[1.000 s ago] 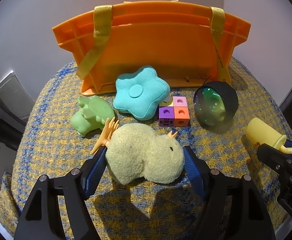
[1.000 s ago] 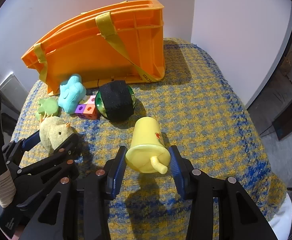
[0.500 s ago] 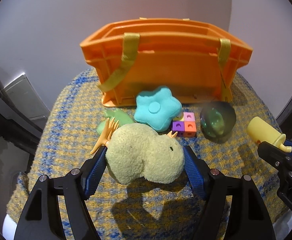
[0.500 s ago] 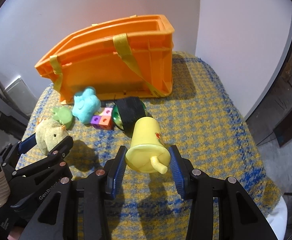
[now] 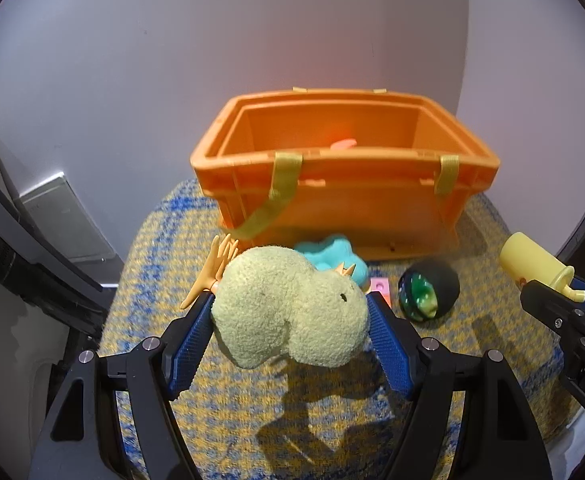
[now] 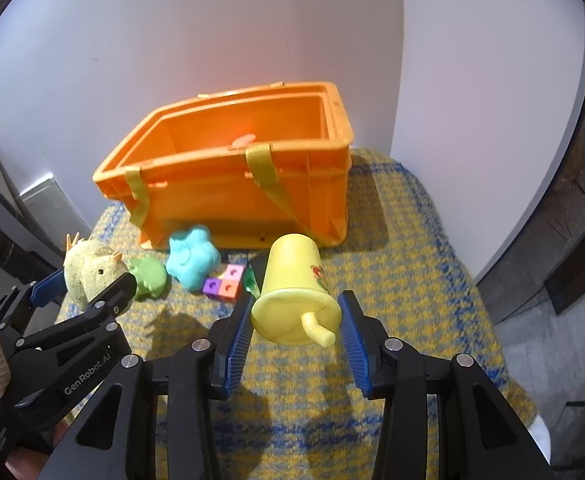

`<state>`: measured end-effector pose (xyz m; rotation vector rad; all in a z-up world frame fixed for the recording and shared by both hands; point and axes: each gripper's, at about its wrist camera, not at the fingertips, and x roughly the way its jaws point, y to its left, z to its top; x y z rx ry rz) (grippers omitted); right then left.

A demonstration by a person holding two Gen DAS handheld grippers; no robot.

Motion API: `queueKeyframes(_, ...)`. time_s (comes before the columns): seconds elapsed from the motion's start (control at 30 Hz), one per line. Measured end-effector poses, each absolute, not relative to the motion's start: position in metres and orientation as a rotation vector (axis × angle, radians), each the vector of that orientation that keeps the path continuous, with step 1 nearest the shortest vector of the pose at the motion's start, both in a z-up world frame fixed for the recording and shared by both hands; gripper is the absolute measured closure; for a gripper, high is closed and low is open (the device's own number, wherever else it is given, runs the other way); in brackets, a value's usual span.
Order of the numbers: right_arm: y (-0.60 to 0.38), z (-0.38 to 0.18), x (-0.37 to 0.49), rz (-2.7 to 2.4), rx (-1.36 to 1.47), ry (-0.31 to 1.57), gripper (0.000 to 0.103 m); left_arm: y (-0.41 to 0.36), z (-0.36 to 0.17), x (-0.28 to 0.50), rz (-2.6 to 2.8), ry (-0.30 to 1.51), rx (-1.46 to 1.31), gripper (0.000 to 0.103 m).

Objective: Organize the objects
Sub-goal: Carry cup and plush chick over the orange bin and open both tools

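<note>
Both claws have risen over the last second: the orange crate (image 5: 344, 184), seen side-on before, now shows its open inside from above, so both toys look ready to go in.

At the far left of the right-hand view, the left claw (image 6: 82, 280) is closed on a pale green plush chick (image 6: 88, 268), held clear of the yellow-and-blue checked cloth (image 6: 392, 240). Its arm carries the white words "GenRobot.AI". Just right of it on the cloth lie a green toy (image 6: 150, 276), a teal star cushion (image 6: 191, 258) and a cluster of pink, purple and orange cubes (image 6: 225, 280), all near the crate's front wall.

Further right, the right claw (image 6: 295, 326) grips a yellow sippy cup (image 6: 292, 300) by its lid end, spout toward the camera. A small sticker on the cup is too blurred to read.

In the left-hand view a black-and-green ball (image 5: 428, 290) sits right of the chick, and the letters "DA" show on the right claw's arm at the edge. A small pale orange item inside the crate cannot be identified.
</note>
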<state>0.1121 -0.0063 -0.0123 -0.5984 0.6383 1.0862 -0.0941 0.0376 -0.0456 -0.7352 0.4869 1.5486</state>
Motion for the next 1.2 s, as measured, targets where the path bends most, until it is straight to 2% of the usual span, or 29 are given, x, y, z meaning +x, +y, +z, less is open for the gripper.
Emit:
queueKeyframes(0.7, 0.038, 0.062, 0.101, 1.159, -0.532, 0.507, 0.060, 0.071, 0.029, -0.121, 1.593, 0.415, -0.620, 0.028)
queueKeyframes(1.2, 0.089, 0.075, 0.117, 1.162, -0.525, 0.485, 0.060, 0.122, 0.039, -0.132, 1.590, 0.410, -0.606, 0.028)
